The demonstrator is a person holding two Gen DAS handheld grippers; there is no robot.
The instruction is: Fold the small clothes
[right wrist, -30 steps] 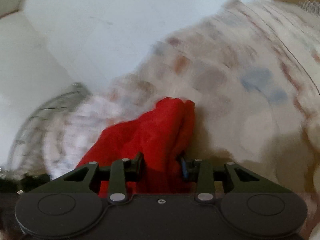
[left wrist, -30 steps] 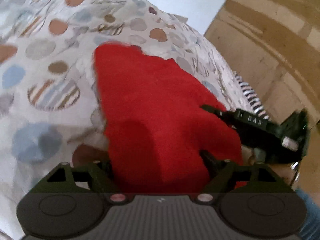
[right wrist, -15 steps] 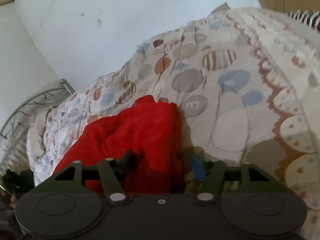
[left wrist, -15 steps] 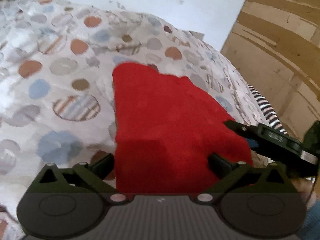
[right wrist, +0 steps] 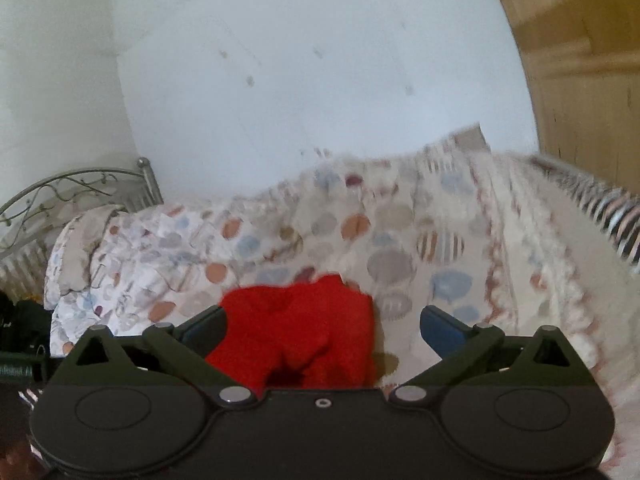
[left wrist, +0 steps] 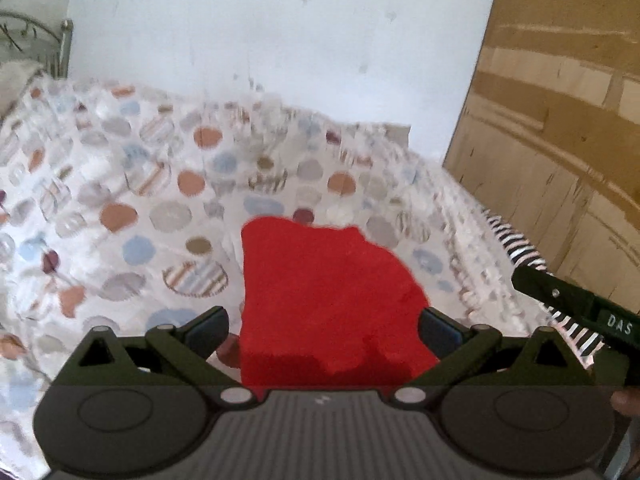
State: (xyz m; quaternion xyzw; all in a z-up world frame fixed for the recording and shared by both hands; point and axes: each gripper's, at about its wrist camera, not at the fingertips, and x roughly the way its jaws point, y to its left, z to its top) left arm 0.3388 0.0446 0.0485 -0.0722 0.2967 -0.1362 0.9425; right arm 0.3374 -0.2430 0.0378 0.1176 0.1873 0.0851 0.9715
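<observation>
A small red garment (left wrist: pixel 324 296) lies folded flat on the spotted bedspread (left wrist: pixel 160 200). My left gripper (left wrist: pixel 324 326) is open, its jaws spread wide on either side of the garment's near edge, holding nothing. In the right wrist view the red garment (right wrist: pixel 304 332) lies bunched below my right gripper (right wrist: pixel 324 324), which is open too, its blue-padded fingers (right wrist: pixel 440 326) apart and off the cloth. The right gripper's body (left wrist: pixel 580 308) shows at the right edge of the left wrist view.
A striped black-and-white cloth (left wrist: pixel 520 252) lies at the bed's right edge. A wooden wardrobe (left wrist: pixel 560 120) stands to the right. A white wall (right wrist: pixel 320 80) is behind the bed. A metal bed frame (right wrist: pixel 80 188) stands at the far left.
Both grippers have opened and let go of the red garment. Both have drawn back and tilted up, so the garment sits lower and smaller in view.
</observation>
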